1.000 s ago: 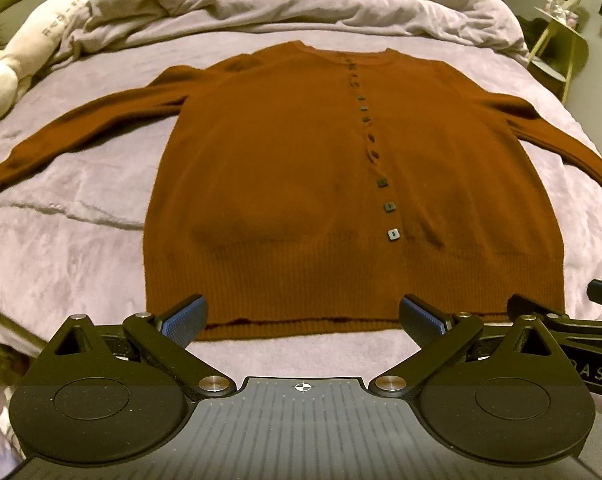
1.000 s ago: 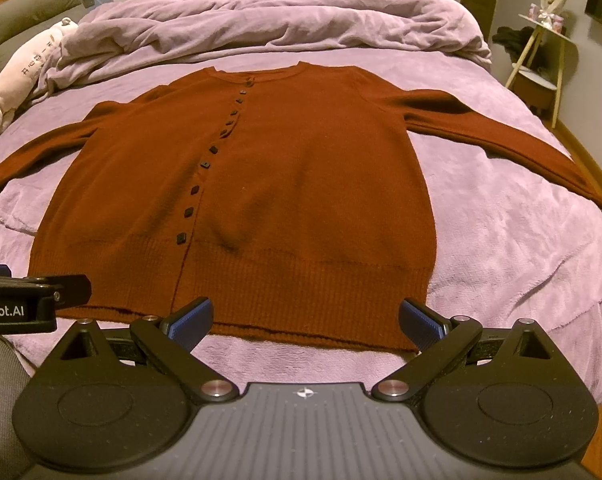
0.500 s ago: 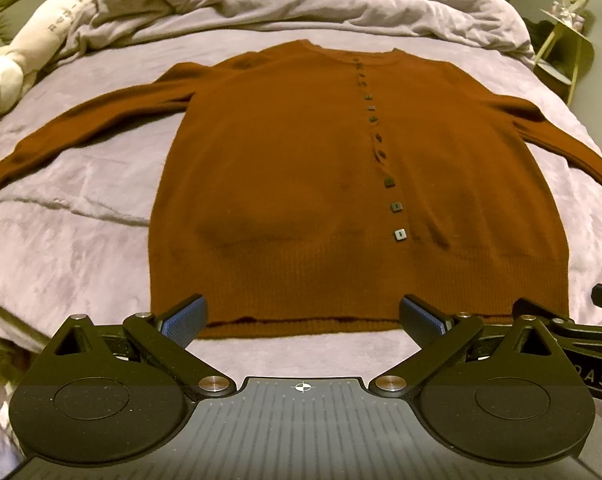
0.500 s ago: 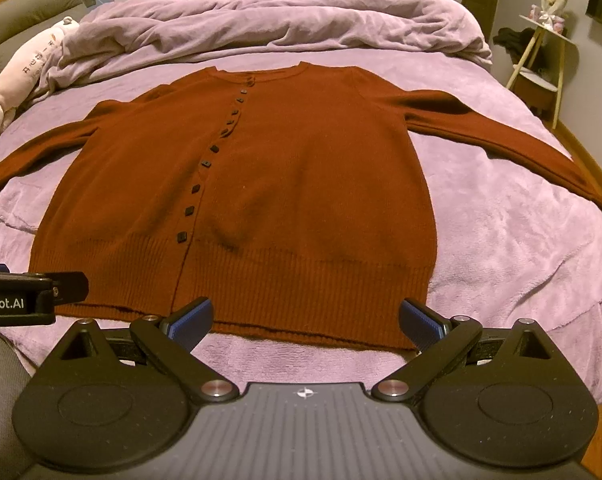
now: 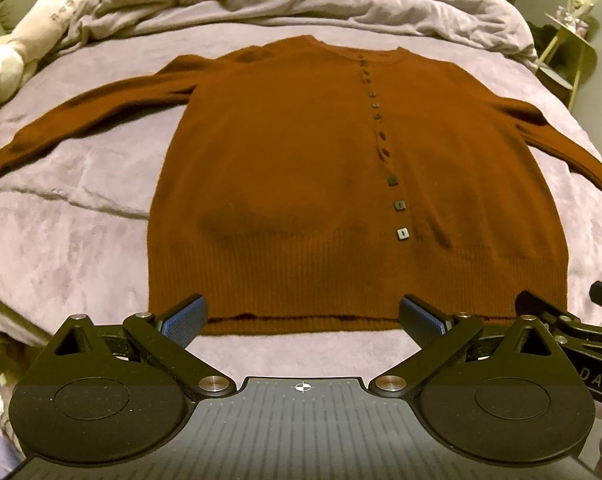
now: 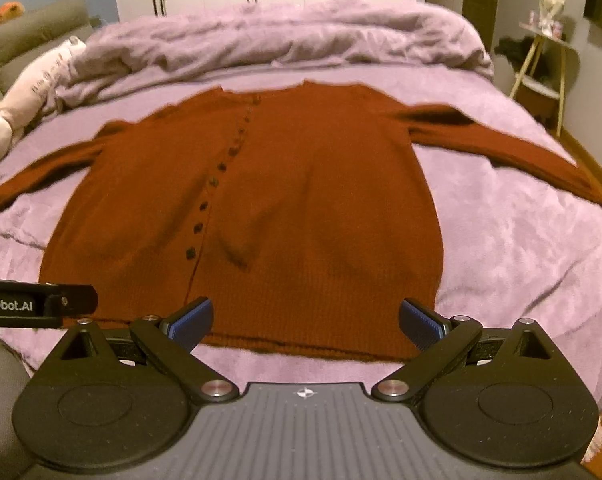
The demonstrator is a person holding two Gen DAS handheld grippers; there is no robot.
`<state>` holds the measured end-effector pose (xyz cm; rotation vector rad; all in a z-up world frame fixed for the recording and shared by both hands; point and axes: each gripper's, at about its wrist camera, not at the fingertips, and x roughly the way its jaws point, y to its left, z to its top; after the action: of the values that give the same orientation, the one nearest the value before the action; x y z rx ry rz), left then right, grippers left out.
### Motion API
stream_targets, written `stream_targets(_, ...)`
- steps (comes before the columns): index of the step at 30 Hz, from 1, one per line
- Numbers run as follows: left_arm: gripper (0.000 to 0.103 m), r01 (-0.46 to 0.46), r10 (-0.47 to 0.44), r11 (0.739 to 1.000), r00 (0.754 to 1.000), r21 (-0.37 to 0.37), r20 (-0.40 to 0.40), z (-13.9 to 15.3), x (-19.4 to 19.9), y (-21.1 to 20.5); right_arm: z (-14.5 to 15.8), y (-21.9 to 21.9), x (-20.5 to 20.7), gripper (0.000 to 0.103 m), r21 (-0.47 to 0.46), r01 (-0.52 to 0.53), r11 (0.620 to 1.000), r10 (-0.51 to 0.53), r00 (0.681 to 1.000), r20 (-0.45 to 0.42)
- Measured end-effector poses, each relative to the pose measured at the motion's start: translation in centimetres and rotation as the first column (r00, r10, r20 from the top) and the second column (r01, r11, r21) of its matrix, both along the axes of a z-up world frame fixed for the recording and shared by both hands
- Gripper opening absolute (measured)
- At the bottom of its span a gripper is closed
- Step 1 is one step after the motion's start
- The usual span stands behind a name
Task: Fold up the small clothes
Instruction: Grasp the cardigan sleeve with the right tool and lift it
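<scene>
Lying flat, cardigan points collar away, hem toward both wide-spread, empty claws.

We see a bed covered with a lilac plush blanket, lightly creased along the left side. Flat on it, front up: a rust-brown cardigan, buttoned, with a line of dark buttons from neck to ribbed hem. Both sleeves are spread out sideways on the blanket; the hem sits near the bed's near edge. At the far end a rumpled lilac duvet is bunched across the width, just beyond the cardigan's collar, not touching as far as we can tell. A pale plush toy lies at the far left, against the duvet. The right-wrist view is slightly blurred.
</scene>
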<state>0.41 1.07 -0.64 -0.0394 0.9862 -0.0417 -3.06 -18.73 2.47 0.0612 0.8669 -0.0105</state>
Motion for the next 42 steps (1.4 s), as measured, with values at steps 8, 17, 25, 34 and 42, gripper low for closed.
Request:
stream_targets(8, 0.103, -0.001, 0.001, 1.000, 1.000, 0.011, -0.017, -0.3, 0.1, -0.4, -0.3, -0.2, -0.3, 0.099, 0.044, -0.038, 0.998, 0.036, 0.998, 0.047)
stream_targets(17, 0.103, -0.005, 0.004, 0.999, 1.000, -0.033, -0.021, -0.7, 1.2, -0.5, -1.6, -1.6, 0.6, 0.099, 0.159, -0.032, 0.987, 0.029, 0.999, 0.021)
stream_targets(25, 0.103, -0.011, 0.006, 0.998, 0.996, 0.054, 0.088, -0.5, 5.1, -1.4, -2.0, -11.9, 4.4, 0.094, 0.297, 0.196, 0.935, -0.236, 0.966, 0.108)
stream_targets(34, 0.103, -0.029, 0.006, 0.988, 0.988, 0.151, 0.151, -3.6, 12.2, -3.8, -5.6, -30.8, 10.3, 0.014, 0.486, 0.613, 0.624, -0.708, 0.706, 0.019)
stream_targets(42, 0.103, -0.053, 0.038, 0.990, 0.993, 0.131, 0.111, -6.4, 13.6, -3.1, -10.0, -37.7, 11.4, 0.017, 0.633, 0.667, 0.393, -0.825, 0.560, -0.078)
